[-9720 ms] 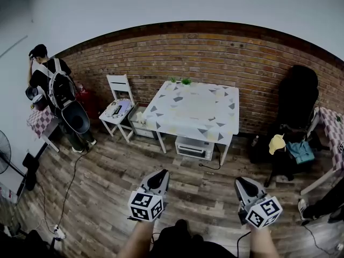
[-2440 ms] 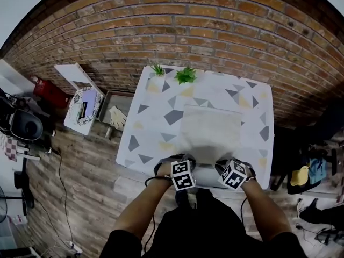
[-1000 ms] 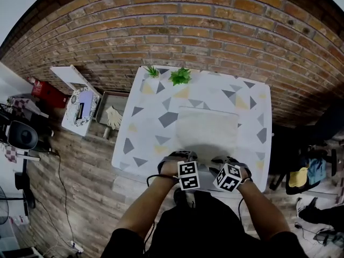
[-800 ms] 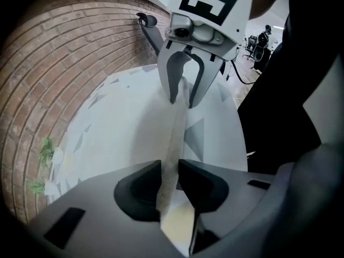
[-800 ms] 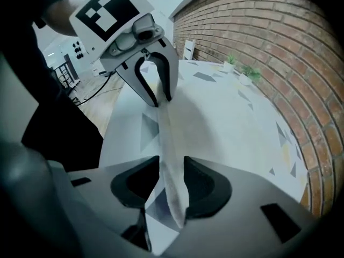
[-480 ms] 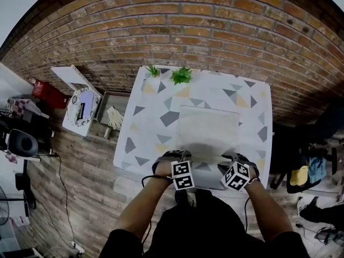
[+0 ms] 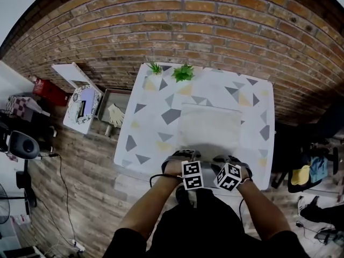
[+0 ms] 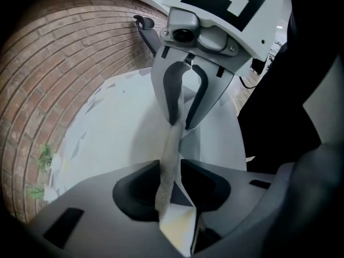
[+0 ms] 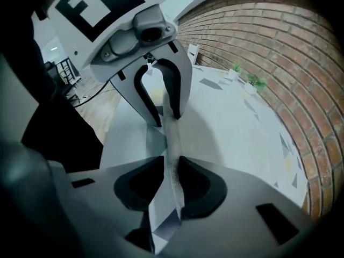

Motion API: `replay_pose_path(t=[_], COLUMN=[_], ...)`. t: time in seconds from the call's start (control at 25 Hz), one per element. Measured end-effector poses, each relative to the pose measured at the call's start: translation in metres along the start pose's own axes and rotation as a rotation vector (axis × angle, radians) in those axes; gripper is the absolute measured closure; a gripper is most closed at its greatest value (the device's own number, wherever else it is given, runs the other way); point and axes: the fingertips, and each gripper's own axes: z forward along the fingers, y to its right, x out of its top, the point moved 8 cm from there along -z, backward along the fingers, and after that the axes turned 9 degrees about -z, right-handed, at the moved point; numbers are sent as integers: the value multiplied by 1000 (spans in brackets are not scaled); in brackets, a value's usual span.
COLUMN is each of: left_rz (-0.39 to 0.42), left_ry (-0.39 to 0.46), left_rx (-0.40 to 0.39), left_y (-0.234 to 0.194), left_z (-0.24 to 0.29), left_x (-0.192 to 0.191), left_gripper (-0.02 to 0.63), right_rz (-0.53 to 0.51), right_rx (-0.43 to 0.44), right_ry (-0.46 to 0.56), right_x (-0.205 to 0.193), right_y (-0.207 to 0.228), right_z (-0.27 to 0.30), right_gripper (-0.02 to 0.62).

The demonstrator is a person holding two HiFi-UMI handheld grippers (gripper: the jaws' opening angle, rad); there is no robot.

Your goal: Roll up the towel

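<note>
A pale towel [image 7: 209, 123] lies flat on the triangle-patterned table [image 7: 145, 128]. Both grippers stand side by side at its near edge, pointing steeply down. In the left gripper view a raised strip of towel edge [image 8: 167, 160] runs through my left gripper [image 8: 171, 184]; it touches one pad and a gap shows at the other. That strip leads on to the right gripper [image 8: 181, 123]. My right gripper [image 9: 167, 184] is closing, both pads against the towel edge [image 9: 171, 144]. In the head view the left gripper [image 7: 187, 156] and right gripper [image 7: 224, 159] are mostly hidden by their marker cubes.
Two small potted plants [image 7: 184, 72] [image 7: 155, 67] stand at the table's far edge by the brick wall. A white chair [image 7: 80, 98] and a floor tray with gloves [image 7: 114, 113] are to the left. Bags and clothes [image 7: 306, 173] lie to the right.
Half a second ago both grippers were pulled back toward me and farther apart. They have come forward and closer together at the towel's near edge.
</note>
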Motion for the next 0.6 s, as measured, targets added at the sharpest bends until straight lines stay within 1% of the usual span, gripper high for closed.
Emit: replay_pose_path(t=[0.04, 0.08, 0.12, 0.24, 0.32, 0.48, 0.6], left_rz=[1, 5, 12, 33, 30, 15, 6], left_ry=[0, -3, -9, -29, -33, -37, -50], left_rx=[0, -4, -10, -27, -34, -41, -46], left_y=[-1, -1, -1, -3, -5, -8, -13], left_z=[1, 2, 4, 5, 4, 4, 6], left_x=[2, 4, 5, 8, 10, 13, 14], left_gripper=[471, 471, 471, 471, 465, 465, 473], right_rz=[6, 9, 10, 26, 83, 245, 311], right_rx=[5, 6, 11, 64, 127, 248, 310], right_ry=[6, 9, 11, 31, 64, 150, 185], right_x=[-1, -1, -2, 0, 0, -6, -9], right_y=[0, 2, 3, 11, 19, 44, 60], right_z=[0, 0, -1, -3, -6, -8, -10], right_gripper=[498, 538, 557, 561, 561, 561, 561])
